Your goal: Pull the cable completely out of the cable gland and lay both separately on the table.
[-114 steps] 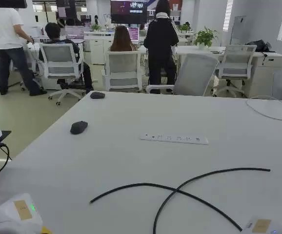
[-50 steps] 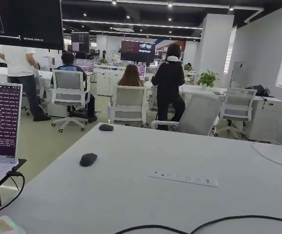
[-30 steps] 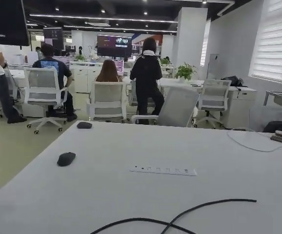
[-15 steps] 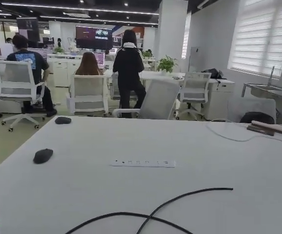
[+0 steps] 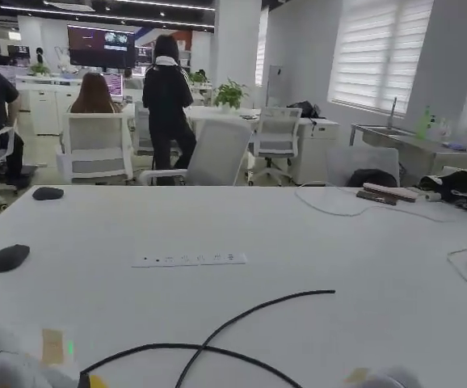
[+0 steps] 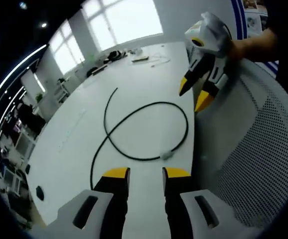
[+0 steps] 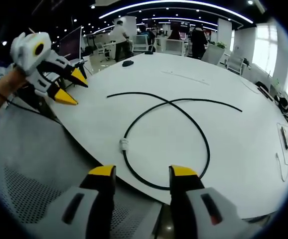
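Cable (image 5: 241, 319), black and thin, lies loose on a white table (image 5: 322, 250) and crosses over itself once, making a round loop close to the table's near edge. Its two ends trail away toward the far side, one to the left and one to the right. The cable gland (image 7: 124, 145), a small white piece, is still threaded on the cable at the near left part of the loop and rests on the tabletop.

The left gripper (image 6: 146, 173) is held off the near edge of the table, above a grey mesh surface (image 6: 263, 149). Its yellow-tipped jaws stand a narrow gap apart and hold nothing. The right gripper (image 7: 141, 172) is also held off the near edge, facing the loop. Its jaws are set wider apart and are empty. Neither gripper touches the cable or the gland. A hand (image 6: 253, 47) holds the right gripper.

Farther out on the table lie a flat white power strip (image 5: 189, 259) and, to the left, two dark computer mice (image 5: 10, 257). Beyond the table are white office chairs (image 5: 217, 153), desks, and people seated and standing.
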A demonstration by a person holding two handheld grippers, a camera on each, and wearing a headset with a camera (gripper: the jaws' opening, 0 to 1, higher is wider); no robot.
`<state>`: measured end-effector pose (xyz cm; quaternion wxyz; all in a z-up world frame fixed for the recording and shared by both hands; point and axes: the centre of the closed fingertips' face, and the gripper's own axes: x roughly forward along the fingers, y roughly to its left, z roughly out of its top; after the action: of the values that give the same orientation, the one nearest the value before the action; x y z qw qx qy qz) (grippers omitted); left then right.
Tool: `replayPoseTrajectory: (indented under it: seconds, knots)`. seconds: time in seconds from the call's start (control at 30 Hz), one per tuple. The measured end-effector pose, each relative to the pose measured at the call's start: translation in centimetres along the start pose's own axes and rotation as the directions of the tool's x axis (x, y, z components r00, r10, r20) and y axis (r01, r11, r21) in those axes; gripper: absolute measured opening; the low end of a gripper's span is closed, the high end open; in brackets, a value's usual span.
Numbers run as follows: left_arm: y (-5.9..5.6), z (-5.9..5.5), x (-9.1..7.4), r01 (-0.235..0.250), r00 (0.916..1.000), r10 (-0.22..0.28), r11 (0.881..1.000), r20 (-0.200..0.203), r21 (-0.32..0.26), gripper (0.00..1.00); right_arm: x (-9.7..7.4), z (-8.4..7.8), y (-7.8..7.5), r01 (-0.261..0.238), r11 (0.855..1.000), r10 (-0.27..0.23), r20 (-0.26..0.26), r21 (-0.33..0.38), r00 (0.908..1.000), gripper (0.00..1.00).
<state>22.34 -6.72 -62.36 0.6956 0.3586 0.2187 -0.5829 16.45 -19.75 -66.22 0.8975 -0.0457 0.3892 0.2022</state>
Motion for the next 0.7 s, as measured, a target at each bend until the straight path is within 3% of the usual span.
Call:
replayPoseTrajectory:
  seconds: [0.07,0.13,0.2,0.23,0.33,0.4,0.57,0.6,0.63,0.67,0.7]
  knots:
    - [-0.7,0.6,1.2,0.056,0.9984,-0.056,0.998,0.0,0.013,0.28,0.0,0.0,0.0,0.001,1.0,-0.001,-0.001,0.004,1.0,0.44]
    - [-1.7,1.2,2.9,0.129,0.9916,-0.129,0.991,-0.005,0.028,0.27,0.0,-0.1,0.0,0.001,1.0,-0.001,-0.003,0.008,1.0,0.44]
    - [-2.3,1.4,4.8,0.183,0.9831,-0.182,0.98,-0.017,0.08,0.28,0.0,-0.1,0.0,-0.003,1.0,0.003,-0.004,0.013,1.0,0.44]
    - [-2.6,0.9,6.0,0.212,0.9768,-0.208,0.971,-0.052,0.109,0.29,0.0,-0.1,0.0,-0.003,1.0,0.003,-0.004,0.015,1.0,0.44]
    - [-2.9,-0.2,8.0,0.267,0.9616,-0.252,0.952,-0.108,0.152,0.28,0.1,-0.2,0.0,-0.004,1.0,0.004,-0.008,0.014,1.0,0.43]
    - [-3.1,-1.0,9.6,0.309,0.9472,-0.287,0.936,-0.142,0.17,0.28,0.1,-0.2,0.0,-0.007,1.0,0.007,-0.011,0.018,0.9999,0.43]
    - [-3.1,-2.6,12.0,0.369,0.9231,-0.332,0.908,-0.193,0.198,0.26,0.0,-0.3,-0.1,-0.004,1.0,0.005,-0.012,0.029,0.9999,0.43]
    - [-3.2,-3.0,12.3,0.39,0.9131,-0.349,0.899,-0.21,0.198,0.26,0.0,-0.3,-0.1,-0.004,1.0,0.005,-0.013,0.03,0.9999,0.43]
    - [-3.3,-3.1,12.3,0.399,0.9086,-0.358,0.895,-0.215,0.198,0.26,0.0,-0.4,-0.1,-0.005,1.0,0.005,-0.014,0.03,0.9999,0.43]
    - [-3.8,-3.0,12.4,0.423,0.9011,-0.384,0.882,-0.202,0.21,0.26,0.0,-0.4,-0.1,-0.005,1.0,0.006,-0.015,0.029,0.9999,0.43]
    - [-3.9,-3.0,12.5,0.424,0.9003,-0.387,0.881,-0.2,0.207,0.25,0.0,-0.4,-0.1,-0.006,1.0,0.006,-0.016,0.029,0.9999,0.43]
